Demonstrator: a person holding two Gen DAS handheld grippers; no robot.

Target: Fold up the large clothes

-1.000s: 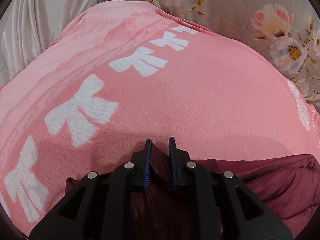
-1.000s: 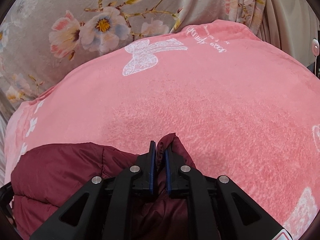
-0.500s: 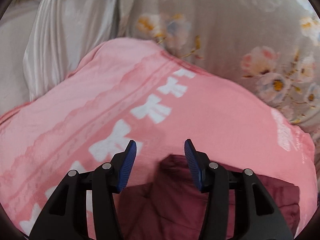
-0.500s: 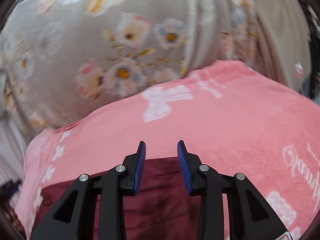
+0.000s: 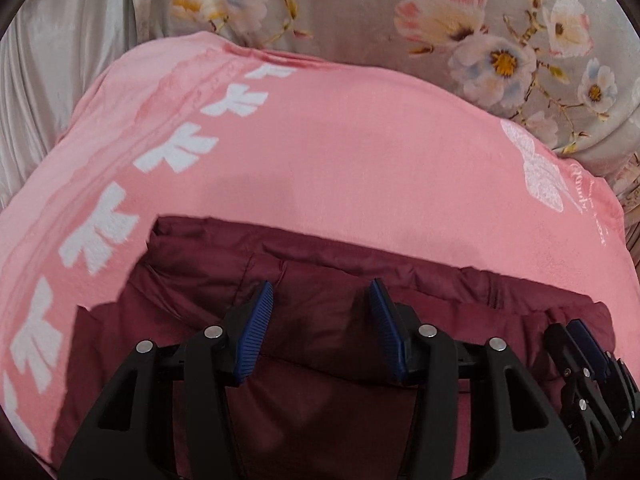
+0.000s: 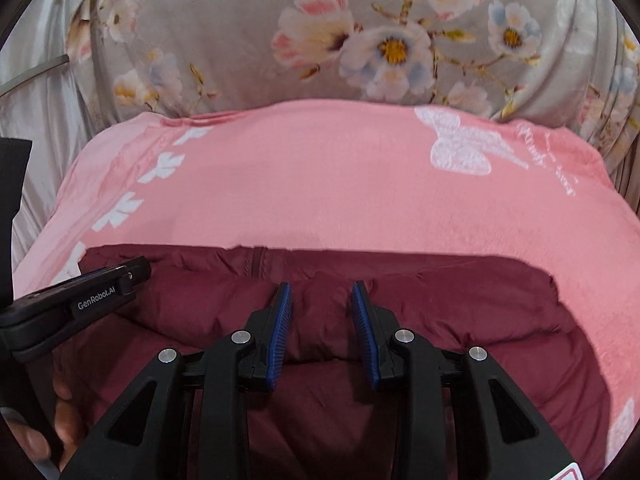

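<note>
On the near part of the pink blanket (image 6: pixel 360 200), the maroon puffer jacket (image 6: pixel 440 312) is laid folded; both tools, left tool (image 5: pixel 320 328) and right tool (image 6: pixel 322 328), are spread above it, empty. Puffy filling may spring the fold apart.

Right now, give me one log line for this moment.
task: fold large clothes | left gripper: open, above maroon jacket | right gripper: open, above it | jacket: lying on pink blanket | nothing held
</note>
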